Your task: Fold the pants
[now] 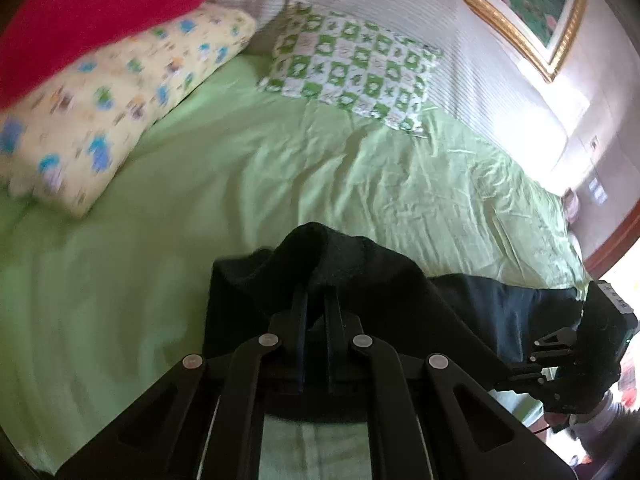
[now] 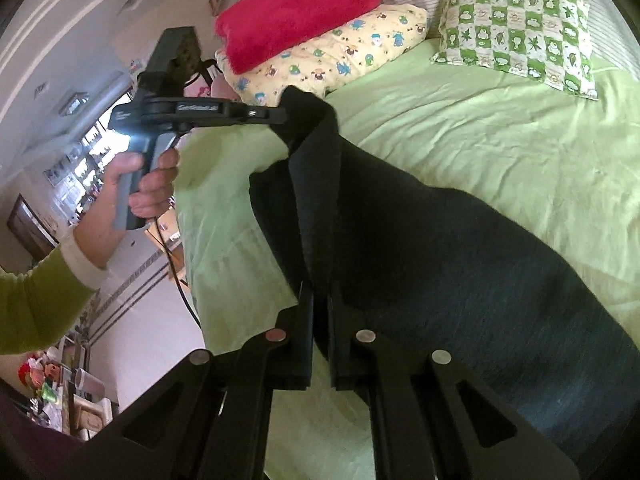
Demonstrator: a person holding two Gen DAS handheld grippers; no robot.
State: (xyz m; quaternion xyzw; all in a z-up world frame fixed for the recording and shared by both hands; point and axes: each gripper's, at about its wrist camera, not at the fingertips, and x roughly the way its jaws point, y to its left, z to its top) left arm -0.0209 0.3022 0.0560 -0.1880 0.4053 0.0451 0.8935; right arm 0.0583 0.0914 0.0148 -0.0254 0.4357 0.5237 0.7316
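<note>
Pinching dark pants (image 2: 420, 240) between both grippers' closed jaws, left (image 2: 280, 114) and right (image 2: 320, 304), above the bed (image 2: 500, 120).

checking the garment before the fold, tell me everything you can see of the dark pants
The pants are dark, nearly black with a bluish cast, of a soft, matte knit-looking cloth. They are partly lifted off the green bedsheet, draped in a long sagging span between both grippers. The left gripper pinches one bunched end, which peaks above its fingers; the right gripper is closed on the other end. A vertical fold runs down the hanging part. Waistband and hems cannot be made out.
</note>
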